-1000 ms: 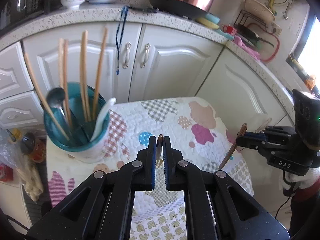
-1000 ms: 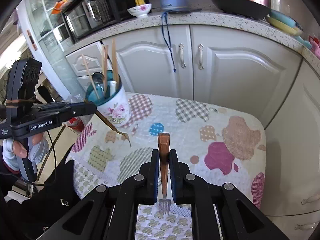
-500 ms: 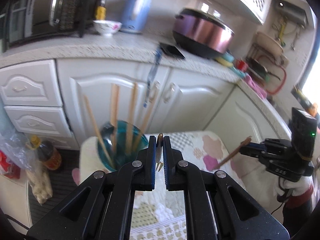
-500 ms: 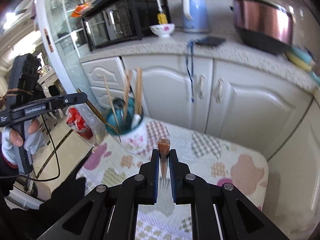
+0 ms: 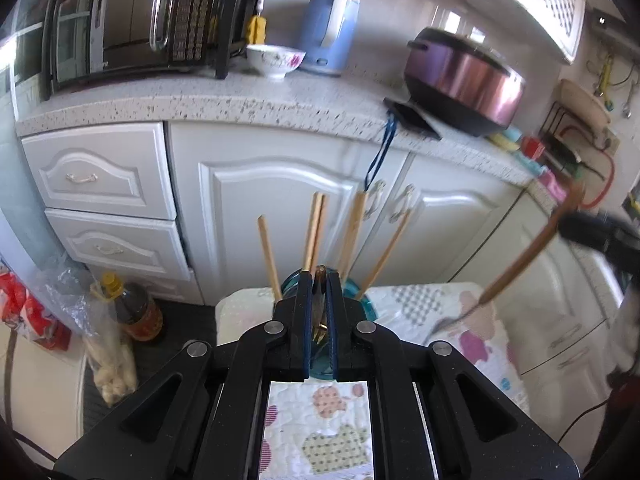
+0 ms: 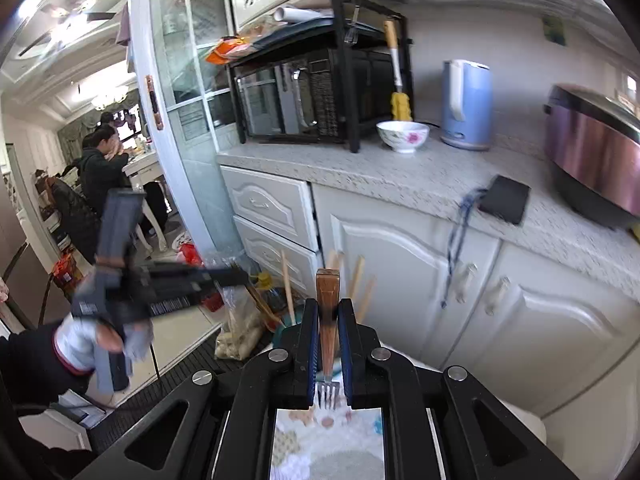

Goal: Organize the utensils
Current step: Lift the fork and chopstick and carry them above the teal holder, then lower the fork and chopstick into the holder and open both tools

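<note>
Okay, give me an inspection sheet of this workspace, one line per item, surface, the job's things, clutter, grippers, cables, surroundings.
Surface: small table under a patchwork cloth, in front of the white cabinets.
Job's things: teal utensil holder with chopsticks standing in it; wooden-handled fork in the right gripper; gold-tipped utensil in the left gripper.
Clutter: sauce bottle and plastic bag on the floor.
Grippers: left gripper shut on the utensil; right gripper shut on the fork, tines toward the camera.
Cables: blue lanyard hanging off the counter.
Surroundings: microwave, bowl, blue kettle, rice cooker.
</note>
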